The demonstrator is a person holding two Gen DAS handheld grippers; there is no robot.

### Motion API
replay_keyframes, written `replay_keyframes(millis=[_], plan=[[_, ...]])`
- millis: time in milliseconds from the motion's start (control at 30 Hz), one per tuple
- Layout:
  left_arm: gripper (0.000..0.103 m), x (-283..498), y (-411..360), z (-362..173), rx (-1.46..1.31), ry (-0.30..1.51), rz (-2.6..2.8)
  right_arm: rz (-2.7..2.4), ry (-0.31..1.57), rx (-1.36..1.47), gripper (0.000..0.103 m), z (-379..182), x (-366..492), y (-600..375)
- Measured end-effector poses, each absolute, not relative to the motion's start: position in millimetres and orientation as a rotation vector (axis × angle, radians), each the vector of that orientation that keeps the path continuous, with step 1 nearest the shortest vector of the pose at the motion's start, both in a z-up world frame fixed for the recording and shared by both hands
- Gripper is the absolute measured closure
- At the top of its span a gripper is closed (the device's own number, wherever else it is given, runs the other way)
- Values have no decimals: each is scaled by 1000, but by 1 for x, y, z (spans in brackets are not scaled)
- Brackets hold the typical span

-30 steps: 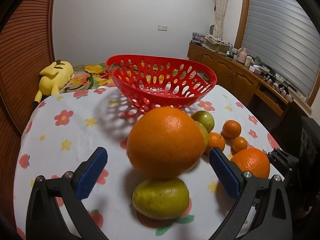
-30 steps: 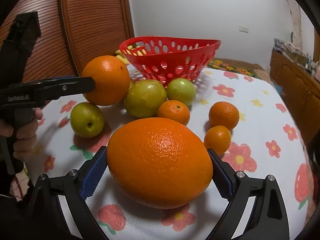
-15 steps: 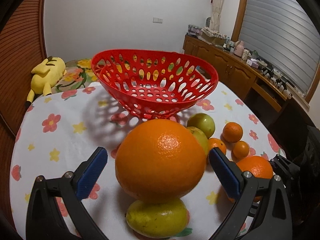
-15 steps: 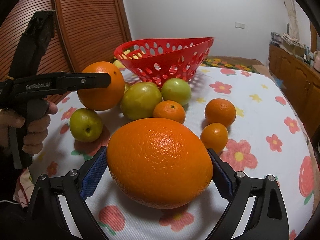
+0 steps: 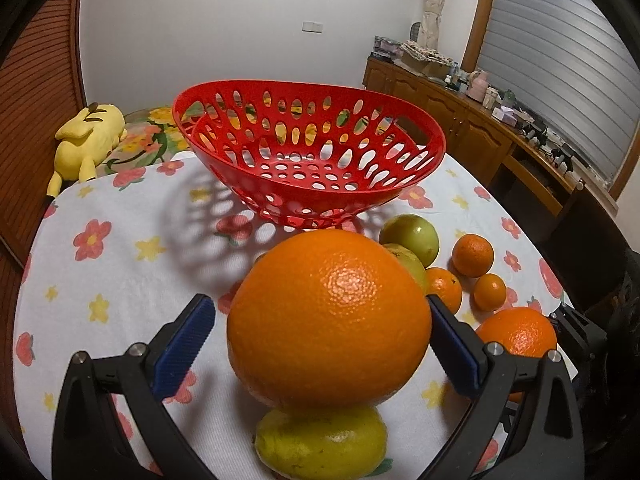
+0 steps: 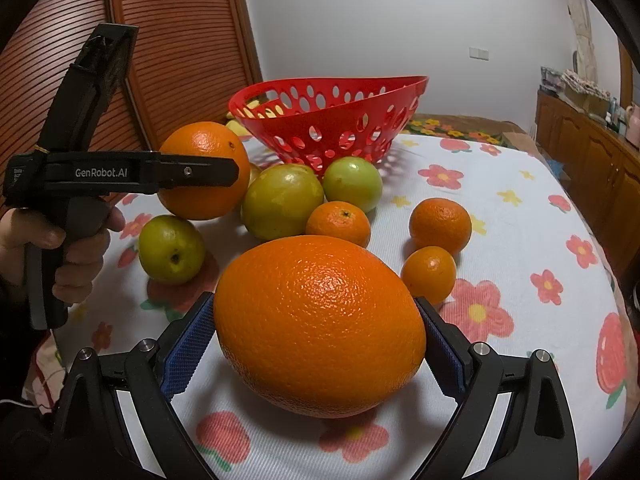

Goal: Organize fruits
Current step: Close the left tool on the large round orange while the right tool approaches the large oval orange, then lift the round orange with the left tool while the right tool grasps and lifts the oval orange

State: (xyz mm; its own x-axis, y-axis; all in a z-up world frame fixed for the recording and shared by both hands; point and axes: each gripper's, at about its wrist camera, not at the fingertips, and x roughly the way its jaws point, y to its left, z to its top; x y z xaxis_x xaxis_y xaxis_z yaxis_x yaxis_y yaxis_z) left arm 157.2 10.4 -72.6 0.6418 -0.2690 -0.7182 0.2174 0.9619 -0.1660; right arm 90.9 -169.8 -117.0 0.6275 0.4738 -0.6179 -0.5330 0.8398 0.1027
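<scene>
My left gripper (image 5: 320, 320) is shut on a large orange (image 5: 328, 316) and holds it above the table, in front of the empty red basket (image 5: 308, 152). In the right wrist view the same orange (image 6: 204, 170) hangs off the tablecloth in the left gripper (image 6: 192, 170). My right gripper (image 6: 318, 330) is shut on a second large orange (image 6: 320, 326), low over the cloth. The basket (image 6: 328, 116) stands behind the fruit pile.
On the flowered tablecloth (image 6: 520, 208) lie green fruits (image 6: 282, 200) (image 6: 352, 182) (image 6: 172, 250) and small tangerines (image 6: 338, 224) (image 6: 440, 226) (image 6: 428, 274). A yellow plush toy (image 5: 86, 140) lies beyond the far left edge. A wooden sideboard (image 5: 480, 136) runs along the right.
My left gripper has lifted its orange higher and toward the basket. The right gripper has kept its orange in about the same place.
</scene>
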Motion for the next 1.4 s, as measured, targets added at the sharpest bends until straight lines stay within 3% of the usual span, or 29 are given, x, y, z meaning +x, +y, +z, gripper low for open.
replay_keyframes(millis=[133, 267, 967, 1400], plan=[[12, 157, 12, -74, -95, 835, -323, 578, 680, -94, 6, -117, 91, -170], [14, 154, 9, -74, -72, 823, -309, 580, 684, -91, 6, -118, 91, -170], [14, 126, 26, -30, -120, 698, -305, 599, 709, -109, 7, -117, 92, -167], [14, 119, 31, -2, -107, 645, -293, 617, 647, -135, 7, -78, 96, -173]])
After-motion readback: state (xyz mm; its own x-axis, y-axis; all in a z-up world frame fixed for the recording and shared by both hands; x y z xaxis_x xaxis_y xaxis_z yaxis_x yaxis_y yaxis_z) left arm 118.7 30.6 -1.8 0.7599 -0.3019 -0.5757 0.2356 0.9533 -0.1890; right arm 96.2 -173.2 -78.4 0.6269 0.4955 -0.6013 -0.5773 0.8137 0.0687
